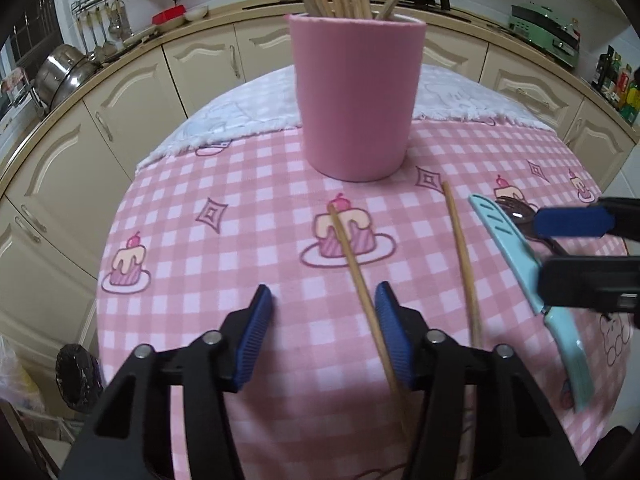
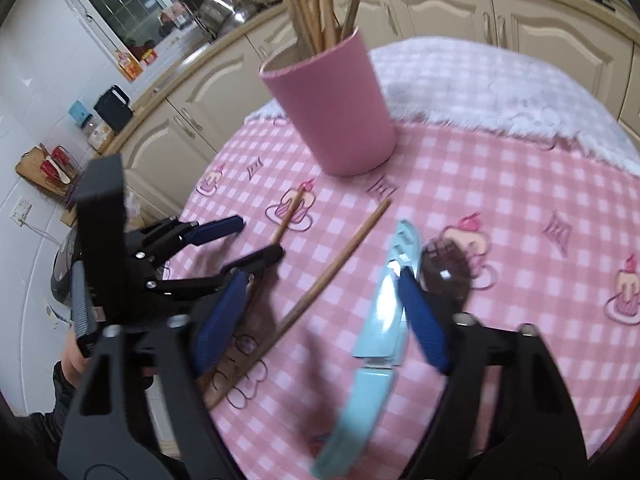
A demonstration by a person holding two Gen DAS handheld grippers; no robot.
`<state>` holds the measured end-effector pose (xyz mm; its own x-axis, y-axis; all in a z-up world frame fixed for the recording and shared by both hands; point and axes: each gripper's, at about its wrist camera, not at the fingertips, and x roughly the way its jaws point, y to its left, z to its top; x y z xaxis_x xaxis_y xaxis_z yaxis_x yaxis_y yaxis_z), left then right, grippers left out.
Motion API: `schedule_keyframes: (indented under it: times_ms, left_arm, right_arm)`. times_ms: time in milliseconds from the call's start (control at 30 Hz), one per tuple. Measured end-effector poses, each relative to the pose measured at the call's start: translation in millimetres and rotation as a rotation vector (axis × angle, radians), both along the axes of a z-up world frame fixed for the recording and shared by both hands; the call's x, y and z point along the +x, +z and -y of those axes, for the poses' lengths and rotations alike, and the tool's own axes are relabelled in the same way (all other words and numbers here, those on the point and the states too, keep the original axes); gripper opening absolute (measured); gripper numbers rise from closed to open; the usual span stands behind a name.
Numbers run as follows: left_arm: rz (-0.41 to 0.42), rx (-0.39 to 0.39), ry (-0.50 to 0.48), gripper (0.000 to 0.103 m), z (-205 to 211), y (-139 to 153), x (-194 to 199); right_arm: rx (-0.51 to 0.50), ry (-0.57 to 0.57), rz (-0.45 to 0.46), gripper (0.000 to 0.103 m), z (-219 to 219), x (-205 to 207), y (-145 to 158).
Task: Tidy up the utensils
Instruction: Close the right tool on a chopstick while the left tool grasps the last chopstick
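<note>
A pink cup holding several wooden chopsticks stands at the far middle of the pink checked tablecloth. Two loose chopsticks lie in front of it. My left gripper is open low over the left chopstick, which runs between its fingers, close to the right pad. The other chopstick and a light-blue sheathed knife lie between the open fingers of my right gripper. The knife is beside its right pad. A dark spoon lies just right of the knife.
A white fleece cloth covers the table's far part. Cream cabinets and a counter with pots, a green appliance and bottles ring the table. A dark-bagged bin stands at the lower left. A person's hand holds the left gripper.
</note>
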<state>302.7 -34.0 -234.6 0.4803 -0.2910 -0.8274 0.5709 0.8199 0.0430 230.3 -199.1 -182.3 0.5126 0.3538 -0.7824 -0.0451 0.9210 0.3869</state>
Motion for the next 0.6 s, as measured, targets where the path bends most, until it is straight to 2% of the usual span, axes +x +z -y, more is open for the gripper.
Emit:
schedule_keyframes:
  times_ms: [133, 200, 367, 500, 600]
  left_arm:
    - [-0.006, -0.018, 0.008, 0.052, -14, 0, 8]
    - [-0.005, -0.023, 0.013, 0.052, -16, 0, 11]
    - [-0.009, -0.04, 0.018, 0.052, -17, 0, 15]
    - [-0.02, -0.038, 0.027, 0.052, -15, 0, 21]
    - [-0.024, -0.007, 0.027, 0.052, -9, -1, 23]
  right_arm:
    - [-0.045, -0.046, -0.074, 0.033, -13, 16, -17]
    - [-0.104, -0.054, -0.092, 0.032, -22, 24, -23]
    - [-0.271, -0.026, -0.078, 0.018, -38, 34, -22]
    - [-0.291, 0.011, -0.09, 0.018, -35, 39, -23]
    - [-0.37, 0.046, -0.088, 0.018, -47, 46, -25]
